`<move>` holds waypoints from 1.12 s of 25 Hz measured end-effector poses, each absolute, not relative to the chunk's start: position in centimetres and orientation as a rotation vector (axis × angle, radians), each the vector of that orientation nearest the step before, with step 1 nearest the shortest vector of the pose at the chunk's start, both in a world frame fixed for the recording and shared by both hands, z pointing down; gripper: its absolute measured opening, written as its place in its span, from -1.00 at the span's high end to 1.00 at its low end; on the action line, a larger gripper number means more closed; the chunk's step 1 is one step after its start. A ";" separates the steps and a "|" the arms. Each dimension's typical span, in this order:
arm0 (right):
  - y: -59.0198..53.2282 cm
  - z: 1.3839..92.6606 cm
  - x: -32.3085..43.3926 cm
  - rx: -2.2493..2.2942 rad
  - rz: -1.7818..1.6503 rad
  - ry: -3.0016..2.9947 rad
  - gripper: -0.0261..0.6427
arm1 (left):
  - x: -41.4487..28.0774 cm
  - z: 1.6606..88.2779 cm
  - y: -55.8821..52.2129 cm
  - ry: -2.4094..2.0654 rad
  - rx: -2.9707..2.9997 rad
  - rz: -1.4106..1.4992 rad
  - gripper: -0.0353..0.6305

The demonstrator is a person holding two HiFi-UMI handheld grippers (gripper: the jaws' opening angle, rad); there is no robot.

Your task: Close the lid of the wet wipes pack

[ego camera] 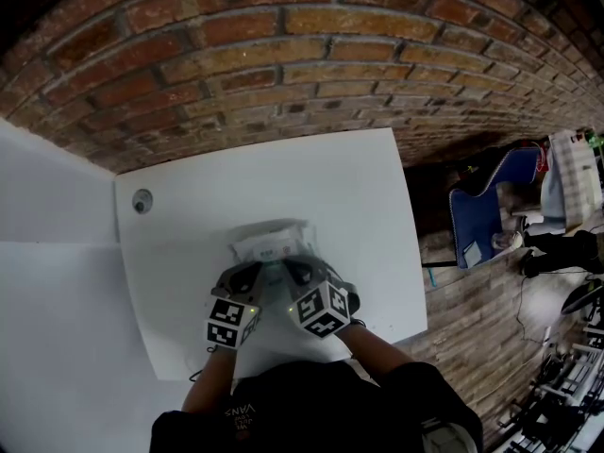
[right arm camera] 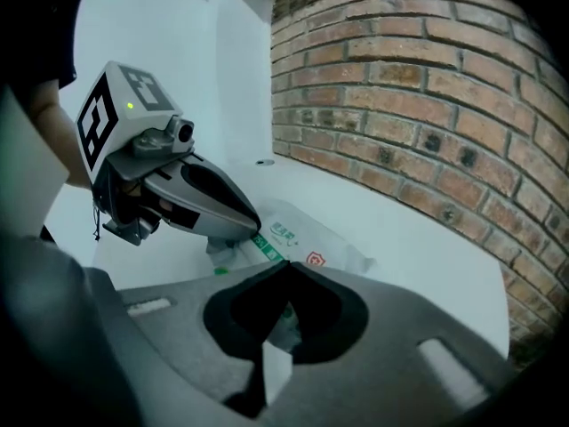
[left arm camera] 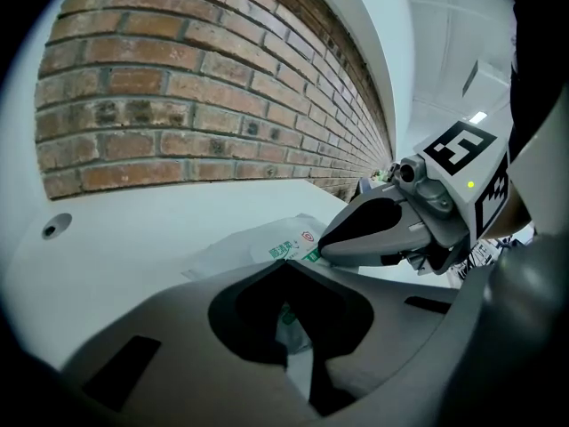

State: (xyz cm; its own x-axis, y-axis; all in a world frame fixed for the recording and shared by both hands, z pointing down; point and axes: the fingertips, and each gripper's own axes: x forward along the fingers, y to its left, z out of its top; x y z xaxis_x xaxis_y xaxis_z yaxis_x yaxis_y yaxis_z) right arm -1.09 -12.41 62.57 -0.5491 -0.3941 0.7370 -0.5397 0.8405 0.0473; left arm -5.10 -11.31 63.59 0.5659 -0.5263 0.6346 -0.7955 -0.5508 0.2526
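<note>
Pack (ego camera: 272,244) lies flat on table (ego camera: 359,187), toward near edge. Left hand-held gripper (left arm camera: 283,263): jaws together, tips meeting, nothing pinched, pack print visible below through hollow. Right hand-held gripper (right arm camera: 286,263): same, jaws together over pack. Both tips converge on pack top. Lid hidden under grippers, can't tell if sealed. Likely mid-press; confirming closure and lifting off left.

White table (ego camera: 359,187) against a red brick wall (ego camera: 283,55), wooden floor (ego camera: 472,300).

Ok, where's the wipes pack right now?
Head view centre: the wet wipes pack lies on the white table, at the tips of the left gripper and right gripper.
</note>
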 end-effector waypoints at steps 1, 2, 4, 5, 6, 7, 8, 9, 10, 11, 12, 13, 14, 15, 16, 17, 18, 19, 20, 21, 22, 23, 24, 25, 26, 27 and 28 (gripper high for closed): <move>-12.4 62.6 -1.1 0.678 0.235 -2.222 0.93 | -5.1 63.5 -11.4 -1.061 2.280 0.674 0.89; -12.4 62.6 -1.1 0.678 0.238 -2.223 0.93 | -5.0 63.3 -11.6 -1.064 2.284 0.666 0.89; -12.5 62.6 -1.1 0.678 0.238 -2.221 0.93 | -4.9 63.0 -11.8 -1.069 2.289 0.661 0.89; -12.5 62.6 -1.1 0.678 0.232 -2.218 0.93 | -4.9 63.0 -11.8 -1.070 2.289 0.666 0.89; -12.4 62.6 -1.1 0.678 0.226 -2.215 0.93 | -4.9 63.1 -11.7 -1.069 2.288 0.677 0.89; -12.4 62.6 -1.2 0.677 0.219 -2.213 0.93 | -4.9 63.1 -11.6 -1.068 2.288 0.689 0.89; -12.4 62.6 -1.2 0.676 0.212 -2.211 0.93 | -4.9 63.2 -11.5 -1.067 2.287 0.699 0.89; -12.4 62.7 -1.2 0.674 0.202 -2.208 0.93 | -4.9 63.3 -11.5 -1.067 2.286 0.703 0.89; -12.4 62.7 -1.2 0.670 0.190 -2.203 0.93 | -4.8 63.2 -11.5 -1.067 2.288 0.702 0.89; -12.3 62.8 -1.2 0.667 0.176 -2.199 0.93 | -4.7 63.2 -11.6 -1.067 2.290 0.700 0.89; -12.3 62.8 -1.2 0.664 0.159 -2.194 0.93 | -4.7 63.1 -11.6 -1.067 2.293 0.702 0.89; -12.2 62.8 -1.3 0.663 0.143 -2.190 0.93 | -4.6 63.1 -11.6 -1.065 2.295 0.707 0.89; -12.2 62.8 -1.3 0.664 0.135 -2.189 0.93 | -4.6 63.1 -11.6 -1.062 2.296 0.710 0.89; -12.2 62.7 -1.2 0.668 0.141 -2.192 0.93 | -4.6 63.1 -11.6 -1.059 2.294 0.708 0.89; -12.2 62.7 -1.2 0.676 0.161 -2.199 0.93 | -4.7 63.1 -11.6 -1.058 2.292 0.702 0.89; -12.2 62.7 -1.1 0.685 0.187 -2.209 0.93 | -4.8 63.1 -11.6 -1.059 2.289 0.697 0.89; -12.3 62.6 -1.0 0.693 0.210 -2.218 0.93 | -4.8 63.2 -11.5 -1.060 2.288 0.695 0.89; -12.3 62.6 -1.0 0.700 0.224 -2.224 0.93 | -4.9 63.2 -11.5 -1.060 2.288 0.695 0.89; -12.3 62.5 -1.0 0.705 0.232 -2.228 0.93 | -4.8 63.2 -11.4 -1.060 2.290 0.698 0.89; -12.3 62.4 -1.0 0.710 0.237 -2.230 0.93 | -4.8 63.2 -11.3 -1.060 2.292 0.703 0.89; -12.3 62.4 -1.0 0.717 0.242 -2.231 0.93 | -4.8 63.2 -11.3 -1.060 2.295 0.710 0.89; -12.3 62.4 -1.0 0.723 0.247 -2.233 0.93 | -4.8 63.2 -11.2 -1.060 2.298 0.714 0.89; -12.3 62.4 -1.0 0.728 0.253 -2.235 0.93 | -4.8 63.1 -11.2 -1.058 2.300 0.715 0.89; -12.3 62.4 -1.0 0.731 0.260 -2.237 0.93 | -4.7 63.0 -11.2 -1.054 2.304 0.712 0.89; -12.3 62.4 -1.0 0.732 0.266 -2.240 0.93 | -4.6 62.8 -11.2 -1.049 2.309 0.704 0.89; -12.4 62.4 -1.0 0.732 0.269 -2.242 0.93 | -4.4 62.7 -11.3 -1.043 2.315 0.694 0.89; -12.4 62.4 -1.0 0.731 0.271 -2.244 0.93 | -4.1 62.5 -11.4 -1.040 2.321 0.687 0.89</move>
